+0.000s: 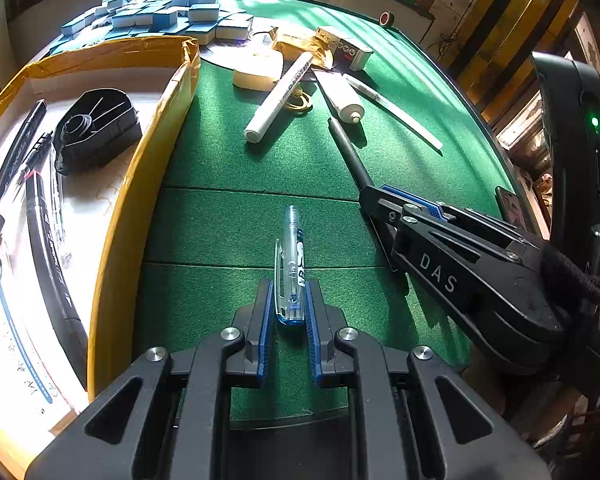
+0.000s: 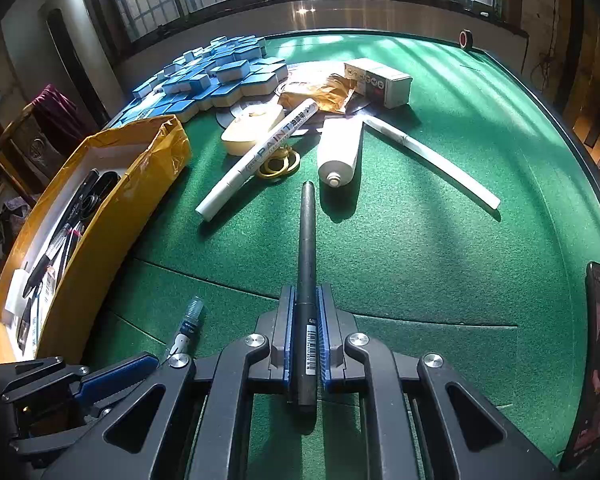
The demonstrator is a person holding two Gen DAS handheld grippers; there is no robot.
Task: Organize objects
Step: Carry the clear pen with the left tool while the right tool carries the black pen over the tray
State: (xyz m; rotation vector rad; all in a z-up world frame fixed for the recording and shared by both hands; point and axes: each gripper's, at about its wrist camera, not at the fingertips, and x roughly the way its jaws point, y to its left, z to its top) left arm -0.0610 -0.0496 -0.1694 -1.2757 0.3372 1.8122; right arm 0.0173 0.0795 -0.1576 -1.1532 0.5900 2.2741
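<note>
From the left wrist, the left gripper (image 1: 290,312) has its jaws pinched onto a clear blue pen (image 1: 291,264), the pen pointing away over the green felt table (image 1: 236,152) just right of the yellow box (image 1: 140,184). That box already holds several pens and a black holder (image 1: 98,128). Right of the box, well apart from it, lie a white paint marker (image 1: 278,96), a white tube (image 1: 342,96) and a long white stick (image 1: 396,110). The right gripper (image 1: 374,196) shows here too, clamped on a black pen (image 1: 350,152).

From the right wrist, the right gripper (image 2: 305,328) is closed tight on the black pen (image 2: 306,240), which lies between its pads and reaches toward the tube (image 2: 338,152); the box (image 2: 112,208) sits off to the left, the left gripper (image 2: 112,376) near its corner.

I judge both pens are grasped and waiting to go in — next each must be lifted over the box's wall and let go inside
</note>
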